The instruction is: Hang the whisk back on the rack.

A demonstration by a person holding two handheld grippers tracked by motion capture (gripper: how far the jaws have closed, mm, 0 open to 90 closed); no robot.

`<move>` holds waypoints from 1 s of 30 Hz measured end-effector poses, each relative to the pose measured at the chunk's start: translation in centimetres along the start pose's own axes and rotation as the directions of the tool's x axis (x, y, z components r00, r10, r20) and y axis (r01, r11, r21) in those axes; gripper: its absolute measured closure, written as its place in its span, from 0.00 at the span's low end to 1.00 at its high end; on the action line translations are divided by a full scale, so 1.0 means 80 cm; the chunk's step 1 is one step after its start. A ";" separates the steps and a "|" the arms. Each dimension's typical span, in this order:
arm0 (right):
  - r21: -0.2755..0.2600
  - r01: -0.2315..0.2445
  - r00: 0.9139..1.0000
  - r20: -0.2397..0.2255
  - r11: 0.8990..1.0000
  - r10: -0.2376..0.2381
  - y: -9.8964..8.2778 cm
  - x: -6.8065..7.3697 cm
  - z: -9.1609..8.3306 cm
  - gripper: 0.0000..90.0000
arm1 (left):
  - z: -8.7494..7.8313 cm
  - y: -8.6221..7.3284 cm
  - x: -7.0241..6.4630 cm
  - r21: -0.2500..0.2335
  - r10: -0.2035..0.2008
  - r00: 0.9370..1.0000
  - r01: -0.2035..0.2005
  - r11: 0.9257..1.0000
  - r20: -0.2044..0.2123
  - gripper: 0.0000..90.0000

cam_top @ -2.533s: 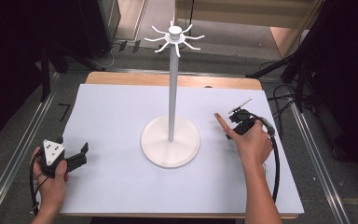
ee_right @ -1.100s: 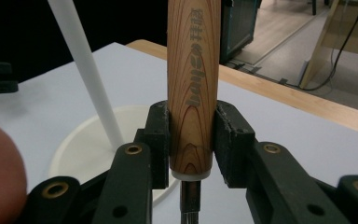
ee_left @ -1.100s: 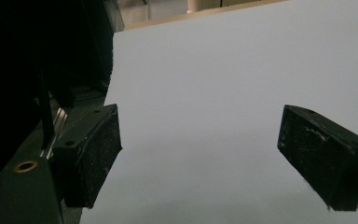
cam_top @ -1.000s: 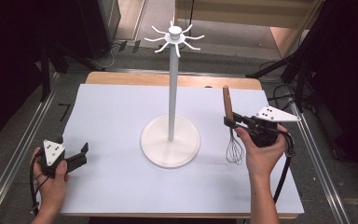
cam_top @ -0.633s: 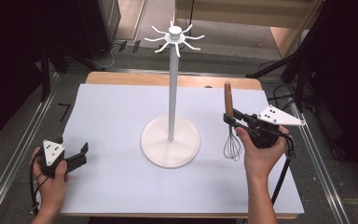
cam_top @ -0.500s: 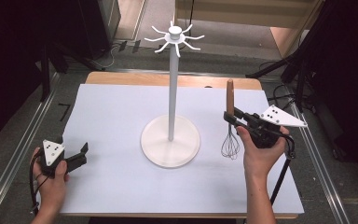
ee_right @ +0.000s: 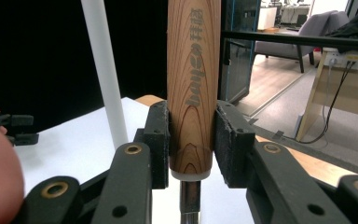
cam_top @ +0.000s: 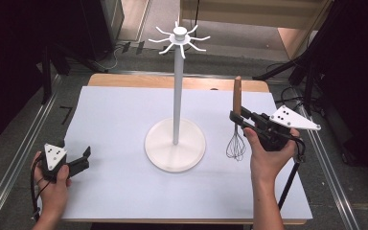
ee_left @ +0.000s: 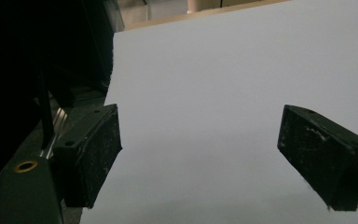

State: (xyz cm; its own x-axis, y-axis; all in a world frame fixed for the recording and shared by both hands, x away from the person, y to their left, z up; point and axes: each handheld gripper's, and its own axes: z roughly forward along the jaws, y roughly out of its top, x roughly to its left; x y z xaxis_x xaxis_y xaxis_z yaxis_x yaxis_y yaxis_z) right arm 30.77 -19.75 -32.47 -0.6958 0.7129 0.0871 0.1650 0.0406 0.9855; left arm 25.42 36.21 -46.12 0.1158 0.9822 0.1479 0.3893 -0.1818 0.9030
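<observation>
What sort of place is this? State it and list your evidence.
Probably an office or lab set up for recording, not a kitchen. A bare white table holds just a hook stand and a whisk clamped in the right hand-held gripper; a desk with trailing cables and an armchair stand behind.

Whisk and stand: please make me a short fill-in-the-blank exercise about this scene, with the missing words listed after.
1. The right claw is shut on the whisk's ____ handle.
2. The whisk is held with its wire end pointing ____.
3. The left claw is ____, with nothing between its jaws.
4. The white stand has hooks at its ____.

Missing words: wooden; down; open; top
</observation>
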 end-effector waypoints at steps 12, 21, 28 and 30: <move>-0.031 0.036 0.999 -0.028 0.999 -0.037 0.020 0.018 0.003 0.78 | 0.000 0.000 0.000 0.001 -0.003 1.000 0.003 1.000 0.001 0.16; -0.056 0.047 0.998 -0.042 0.997 -0.049 0.034 0.028 0.007 0.78 | 0.000 0.000 0.000 -0.001 -0.001 1.000 0.001 1.000 0.001 0.16; -0.070 0.049 0.997 -0.053 0.996 -0.053 0.041 0.035 0.010 0.78 | 0.000 0.000 0.000 0.000 -0.001 1.000 0.001 1.000 0.000 0.16; -0.078 0.051 0.997 -0.054 0.996 -0.055 0.043 0.037 0.011 0.78 | 0.000 0.000 0.000 0.000 0.000 1.000 0.000 1.000 0.001 0.16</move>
State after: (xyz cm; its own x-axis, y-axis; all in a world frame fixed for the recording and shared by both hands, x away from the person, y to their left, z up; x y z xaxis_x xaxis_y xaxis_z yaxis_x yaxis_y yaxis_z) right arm 29.90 -16.91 -28.92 -0.7407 0.6706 0.0408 0.0748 0.0220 0.9970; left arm 25.41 36.21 -46.12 0.1163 0.9822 0.1473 0.3892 -0.1815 0.9031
